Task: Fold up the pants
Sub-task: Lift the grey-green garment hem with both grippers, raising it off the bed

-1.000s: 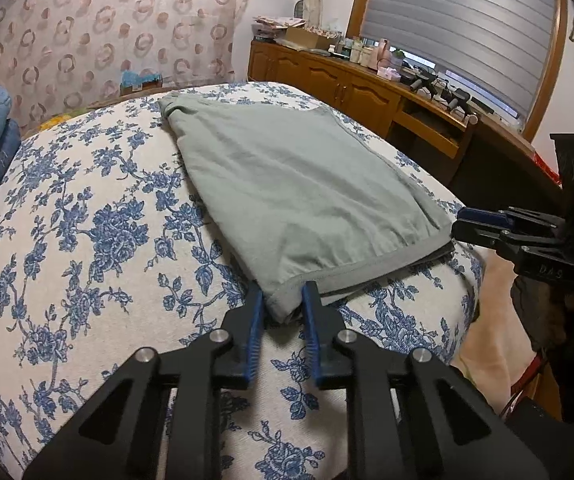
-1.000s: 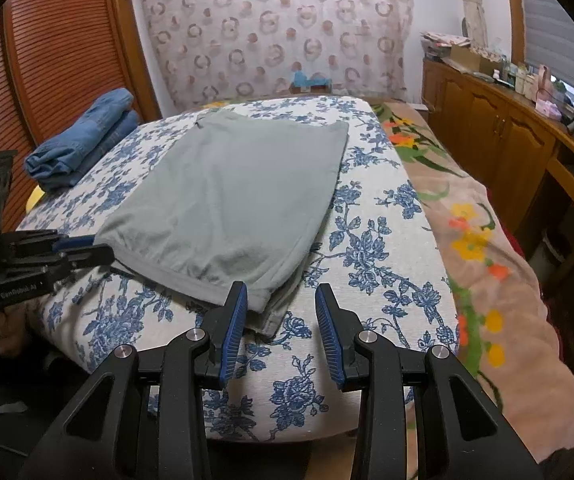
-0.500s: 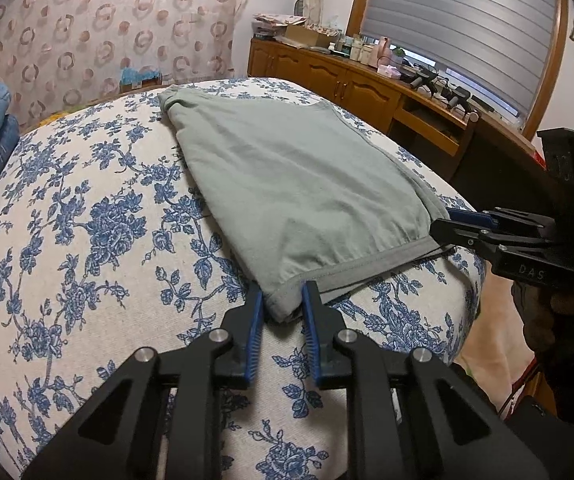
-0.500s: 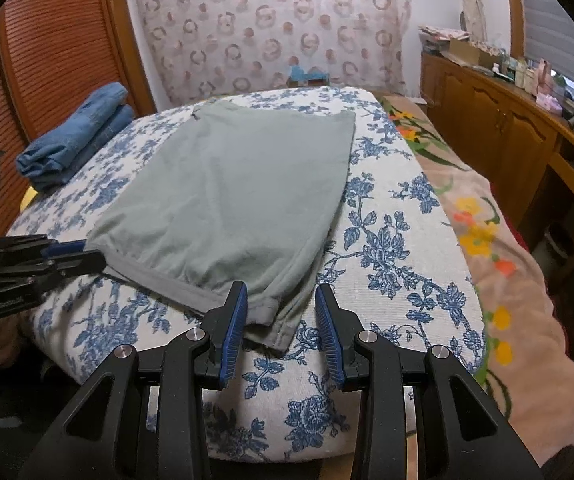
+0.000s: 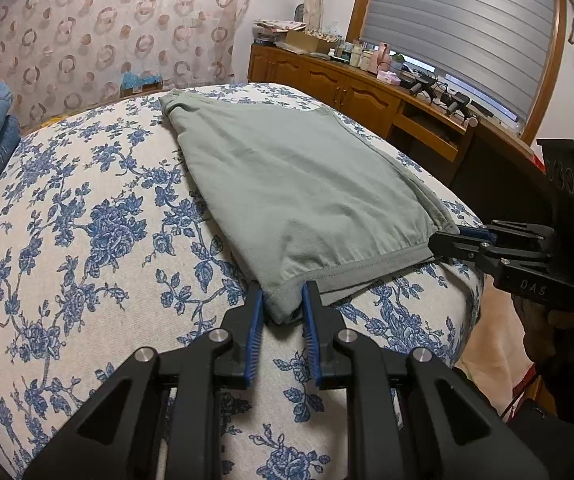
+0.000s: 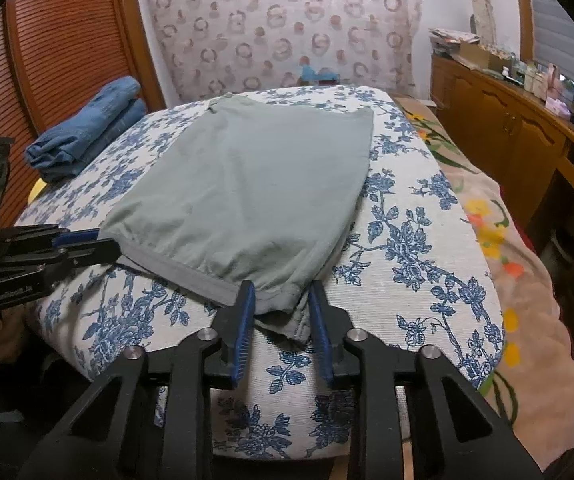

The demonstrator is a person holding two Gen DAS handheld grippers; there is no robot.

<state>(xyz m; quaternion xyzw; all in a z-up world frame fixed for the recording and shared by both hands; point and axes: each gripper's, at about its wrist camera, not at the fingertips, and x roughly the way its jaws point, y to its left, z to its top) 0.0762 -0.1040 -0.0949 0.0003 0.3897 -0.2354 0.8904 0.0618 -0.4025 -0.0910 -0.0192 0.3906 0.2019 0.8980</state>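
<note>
Now your right gripper point(image 6: 281, 312) has slid forward to straddle the near right corner of the pants point(image 6: 247, 188) on the bed point(image 6: 407, 240), jaws released; your left gripper point(image 5: 283, 306) stays clenched on the near left corner, so the fold can start once the right closes.

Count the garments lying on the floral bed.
2: green pants spread flat mid-bed, near corners between the left tongs and right tongs; folded jeans at the far edge by the louvered door. Others may sit out of frame.
</note>
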